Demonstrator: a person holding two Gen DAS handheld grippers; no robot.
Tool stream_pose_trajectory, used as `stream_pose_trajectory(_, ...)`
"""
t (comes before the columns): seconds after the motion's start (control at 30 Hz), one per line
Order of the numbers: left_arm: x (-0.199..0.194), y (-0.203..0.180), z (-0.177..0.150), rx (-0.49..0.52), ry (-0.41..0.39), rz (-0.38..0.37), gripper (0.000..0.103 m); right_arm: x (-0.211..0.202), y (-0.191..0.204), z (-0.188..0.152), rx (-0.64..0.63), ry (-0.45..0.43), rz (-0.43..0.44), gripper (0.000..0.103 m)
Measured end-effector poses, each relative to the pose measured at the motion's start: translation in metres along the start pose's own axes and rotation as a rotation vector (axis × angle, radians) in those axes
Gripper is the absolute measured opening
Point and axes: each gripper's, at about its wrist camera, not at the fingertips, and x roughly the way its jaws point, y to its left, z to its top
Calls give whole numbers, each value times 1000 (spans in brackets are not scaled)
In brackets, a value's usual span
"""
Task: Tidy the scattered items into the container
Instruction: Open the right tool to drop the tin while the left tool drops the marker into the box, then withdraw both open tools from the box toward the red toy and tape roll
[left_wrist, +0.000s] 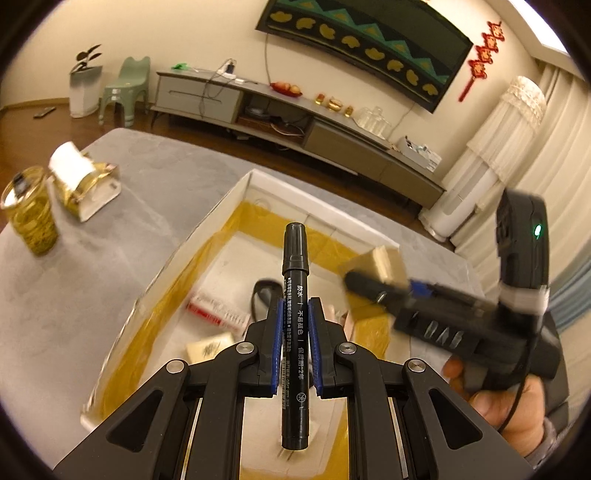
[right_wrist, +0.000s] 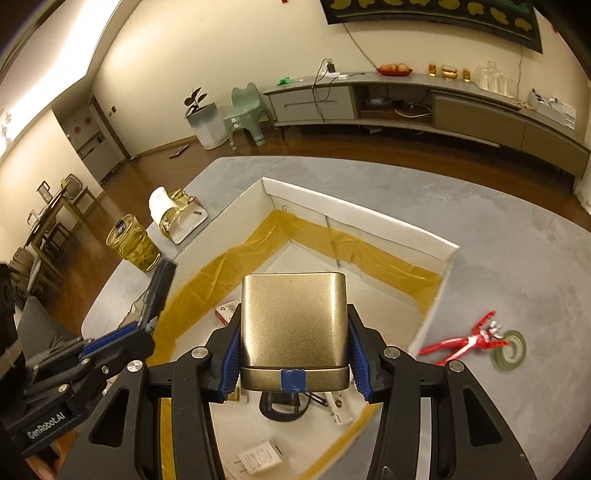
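- A grey table (right_wrist: 498, 236) is carrying everything, its near edge running out of both views.
- A white-walled container (right_wrist: 369, 218), lined with yellow tape around its floor, is sitting open on the table; its near side is being hidden behind the gripper bodies.
- The right gripper (right_wrist: 293, 354) is clamping a gold box (right_wrist: 293, 321) between its blue pads, holding it above the container's floor. A blue tape patch is showing on the box's near edge. In the left wrist view this gripper (left_wrist: 373, 284) and box (left_wrist: 380, 264) are appearing blurred, with part of a hand (left_wrist: 517, 410) behind them.
- The left gripper (left_wrist: 295, 325) is squeezing a black marker (left_wrist: 295, 295) at mid-barrel, cap pointing away, over the container. The print on the barrel is too small to read.
- A red-and-white packet (left_wrist: 218, 312), a white plug adapter (right_wrist: 258, 459) and a black looped thing (right_wrist: 280, 408) are lying inside the container, the last mostly covered by the box.
- A red toy figure (right_wrist: 465, 341) and a green tape roll (right_wrist: 511, 349) are lying touching each other on the table outside the container's right wall.
- A yellow-tinted glass (right_wrist: 135, 243) and a gold-wrapped white item (right_wrist: 177, 216) are standing near the far-left table edge.
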Motion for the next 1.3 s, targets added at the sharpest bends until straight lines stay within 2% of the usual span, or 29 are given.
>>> stream_pose_trajectory(0.13,13,-11,31,31,-22,6,14,11,3,5,-36,18,-23,51)
stream_pose_trajectory(0.3,52,-14,57,49,11,39,14,19,1,13,-98,41,-73,51)
stream_pose_trajectory(0.4,81,-12,59,60,72,77,14,22,-4,16,-99,53,-67,51)
stream_pose_trajectory(0.5,98,-8,55,63,94,125,15,25,-10,18,-94,62,-58,51)
stream_pose_trajectory(0.57,102,-2,54,37,82,146,32,27,-13,18,-85,64,-41,51)
stream_pose_trajectory(0.6,103,1,53,21,76,152,50,28,-14,17,-78,65,-30,51)
stream_pose_trajectory(0.67,105,7,51,-11,66,163,52,30,-16,15,-65,68,-12,53)
stream_pose_trajectory(0.73,103,10,48,-19,70,156,52,27,-18,12,-58,74,-19,68)
stream_pose_trajectory(1.07,72,13,43,-63,-3,125,52,-47,-54,7,51,-9,31,68)
stream_pose_trajectory(1.3,29,-21,20,8,-90,40,52,-95,-66,-42,31,-51,43,68)
